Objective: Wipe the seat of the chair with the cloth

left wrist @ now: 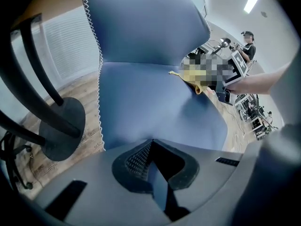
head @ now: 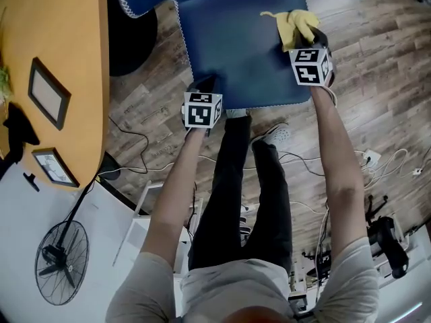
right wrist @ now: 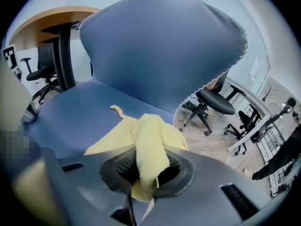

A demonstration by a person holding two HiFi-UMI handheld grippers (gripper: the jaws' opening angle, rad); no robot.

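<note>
Your right tongs [right wrist: 143, 171] clamped cloth [right wrist: 148, 135], upper right of seat [head: 229, 52]; left tongs [left wrist: 150, 149] closed, empty. Flat, overlapping strokes suited you best.

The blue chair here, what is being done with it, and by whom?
A person standing over the blue chair holds tongs in each hand. The right tongs are shut on a yellow cloth that lies on the seat, at its far right side. The left tongs are shut with nothing in them, at the seat's near left edge.
</note>
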